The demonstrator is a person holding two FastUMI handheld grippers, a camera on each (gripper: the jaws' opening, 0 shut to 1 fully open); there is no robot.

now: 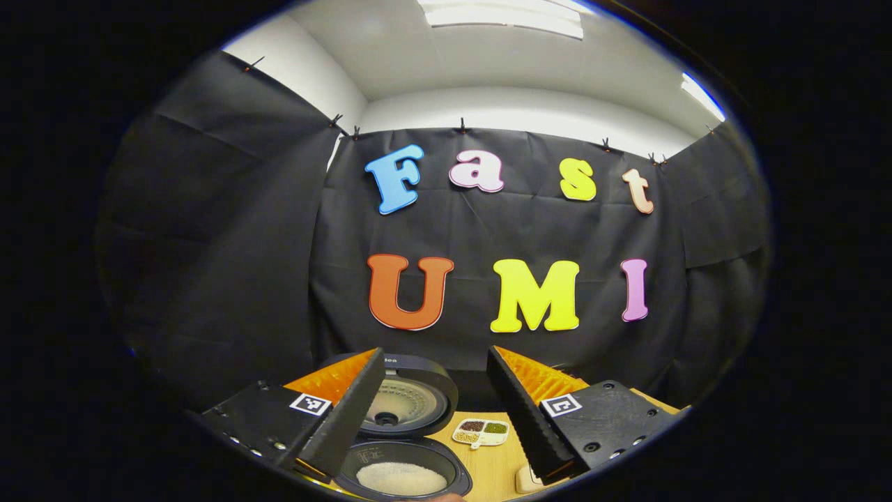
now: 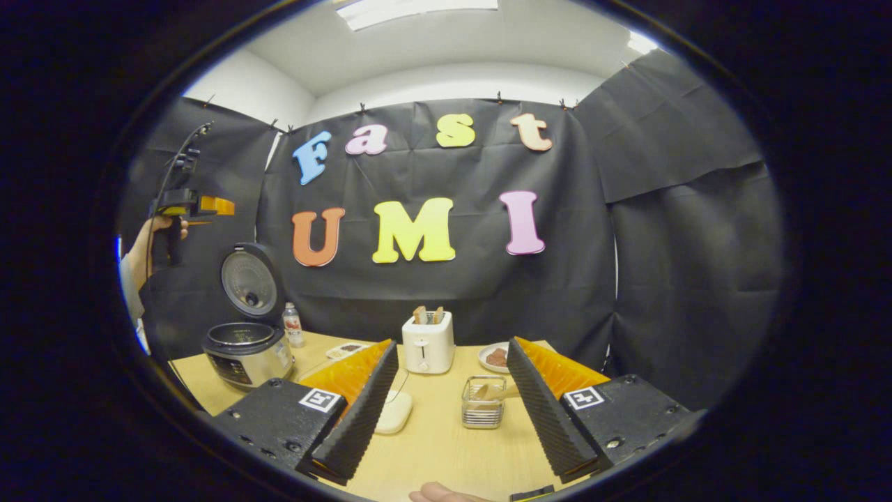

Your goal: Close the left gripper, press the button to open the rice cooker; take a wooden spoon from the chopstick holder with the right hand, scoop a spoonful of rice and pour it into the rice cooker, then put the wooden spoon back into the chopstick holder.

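Our right gripper (image 2: 435,411) hangs spread and empty over the table (image 2: 446,446); the chopstick holder (image 2: 483,402) sits just ahead between its fingers, spoon (image 2: 496,390) inside. Our left gripper (image 1: 435,411), also released, hovers above the open rice cooker (image 1: 404,460), rice (image 1: 401,479) in the pot, lid (image 1: 408,404) beyond.

— How many cooking appliances do I see on the table?
— Two: one rice cooker (image 2: 247,352), lid raised, and one toaster (image 2: 428,342) with two slices in its slots.
— And the smaller items?
— One bottle (image 2: 292,325), one wire chopstick holder (image 2: 483,402), one plate (image 2: 493,358), one divided dish of grains (image 1: 481,432) with three compartments.
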